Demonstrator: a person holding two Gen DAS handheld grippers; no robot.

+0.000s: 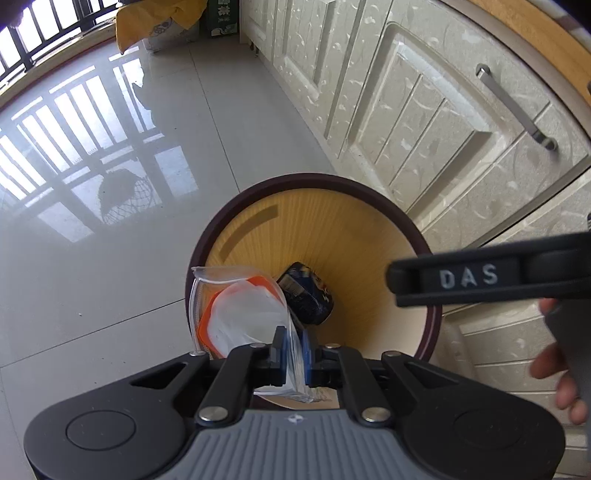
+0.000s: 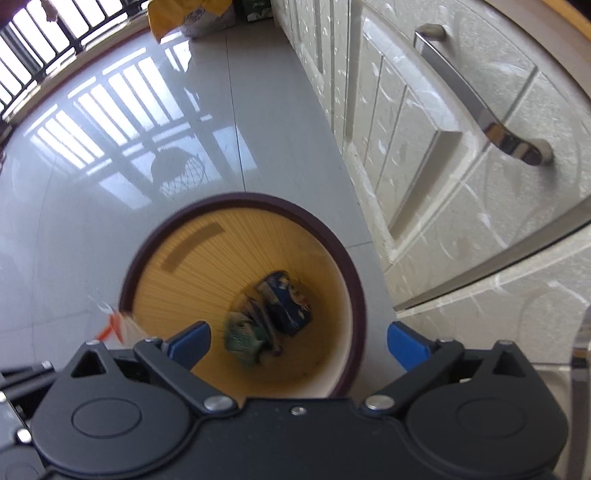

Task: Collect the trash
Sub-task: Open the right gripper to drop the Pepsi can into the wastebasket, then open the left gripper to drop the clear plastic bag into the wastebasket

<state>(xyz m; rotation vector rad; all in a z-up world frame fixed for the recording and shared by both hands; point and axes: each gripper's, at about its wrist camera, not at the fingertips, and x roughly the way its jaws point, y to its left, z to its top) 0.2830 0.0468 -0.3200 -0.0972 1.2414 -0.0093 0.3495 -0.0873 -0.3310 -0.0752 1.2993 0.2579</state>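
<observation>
A round trash bin [image 1: 406, 221] with a dark brown rim and a yellow inside stands on the floor by the cabinets. My left gripper [image 1: 294, 354] is shut on a clear plastic bag [image 1: 243, 310] with an orange-edged label, held over the bin's near left rim. A dark blue wrapper [image 1: 306, 295] lies at the bin's bottom. In the right wrist view my right gripper [image 2: 299, 343] is open and empty above the bin [image 2: 347, 273]. The blue wrapper [image 2: 288, 302] and a green wrapper [image 2: 243, 338] lie inside. The held bag [image 2: 118, 325] shows blurred at the left.
Cream cabinet doors [image 1: 424, 122] with metal handles [image 1: 517, 107] run along the right. Glossy grey floor tiles [image 1: 110, 258] spread left. A yellow bag [image 1: 155, 22] and a green box [image 1: 223, 18] stand at the far wall. The right gripper's side [image 1: 480, 277] crosses the left wrist view.
</observation>
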